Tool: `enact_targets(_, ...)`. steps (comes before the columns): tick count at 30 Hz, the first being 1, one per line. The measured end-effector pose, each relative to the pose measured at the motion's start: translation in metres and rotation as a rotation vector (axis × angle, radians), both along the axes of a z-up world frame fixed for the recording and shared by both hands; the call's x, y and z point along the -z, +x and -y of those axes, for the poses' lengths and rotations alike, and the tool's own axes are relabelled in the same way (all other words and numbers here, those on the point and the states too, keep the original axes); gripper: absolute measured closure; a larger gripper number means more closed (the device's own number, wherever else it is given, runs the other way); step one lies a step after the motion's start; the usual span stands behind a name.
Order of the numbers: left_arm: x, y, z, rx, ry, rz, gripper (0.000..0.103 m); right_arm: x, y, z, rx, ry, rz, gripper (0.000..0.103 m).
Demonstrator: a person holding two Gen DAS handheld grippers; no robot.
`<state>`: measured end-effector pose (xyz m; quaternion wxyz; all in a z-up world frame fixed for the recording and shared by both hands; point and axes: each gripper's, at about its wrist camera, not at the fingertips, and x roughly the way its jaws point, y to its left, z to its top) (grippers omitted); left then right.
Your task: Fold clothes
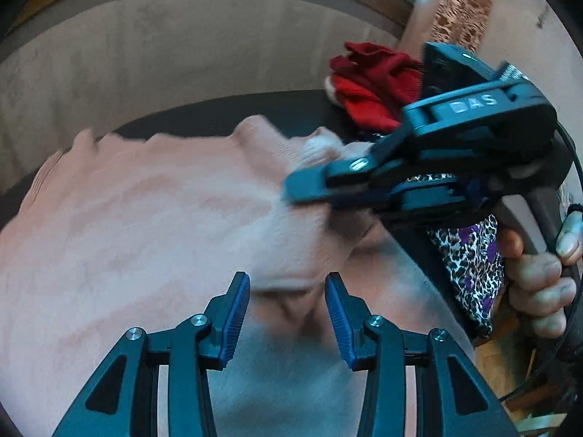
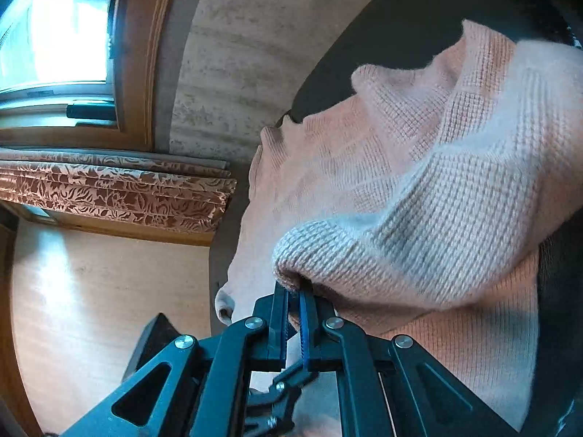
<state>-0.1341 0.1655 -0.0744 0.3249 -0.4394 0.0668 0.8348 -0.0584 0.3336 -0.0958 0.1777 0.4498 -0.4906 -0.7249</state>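
1. We see the left gripper [image 1: 288, 293] jaws spread, empty, above the pink sweater [image 1: 145, 240] on the dark table [image 1: 226, 116].
2. Only the right wrist view shows the right gripper [image 2: 293, 304] jaws pinching a sweater fold.
3. The red garment [image 1: 368, 87] is partly hidden.

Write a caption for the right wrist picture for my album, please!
The right gripper pinches a folded edge of the pink knit sweater over the dark table.

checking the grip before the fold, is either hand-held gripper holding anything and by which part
The right hand-held gripper is shut on the pink sweater, pinching a folded-over edge. The left hand-held gripper is open, holding nothing.
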Motion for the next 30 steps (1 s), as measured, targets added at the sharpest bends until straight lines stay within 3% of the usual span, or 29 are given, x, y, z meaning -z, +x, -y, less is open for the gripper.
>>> enact_targets(5, 0.006, -0.018, -0.017, -0.020, -0.046, -0.030, 0.061, 0.004, -0.012, 0.008, -0.065, 0.026, 0.011, 0.094)
enact_targets(6, 0.008, -0.021, -0.014, -0.023, -0.020, -0.011, 0.068, 0.003, -0.011, 0.007, -0.064, 0.040, 0.006, 0.094)
enact_targets(7, 0.010, -0.025, -0.011, -0.026, 0.008, 0.008, 0.084, 0.001, -0.010, 0.005, -0.063, 0.054, 0.002, 0.094)
enact_targets(9, 0.013, -0.031, -0.005, -0.034, 0.062, 0.062, 0.098, -0.004, -0.003, -0.006, -0.031, 0.064, -0.015, 0.090)
enact_targets(13, -0.001, -0.034, 0.012, -0.043, 0.193, 0.123, 0.099, -0.012, 0.020, -0.026, 0.023, 0.073, -0.051, 0.079)
enact_targets(20, -0.071, -0.015, 0.068, -0.065, 0.385, 0.063, 0.099, 0.000, 0.072, -0.031, 0.087, 0.097, -0.042, 0.062)
enact_targets(25, -0.095, 0.005, 0.130, -0.153, 0.346, -0.022, 0.099, 0.012, 0.095, -0.018, 0.070, 0.150, -0.017, 0.062)
enact_targets(30, -0.058, 0.013, 0.189, -0.290, 0.258, 0.050, 0.099, 0.023, 0.097, -0.001, 0.042, 0.235, 0.023, 0.061)
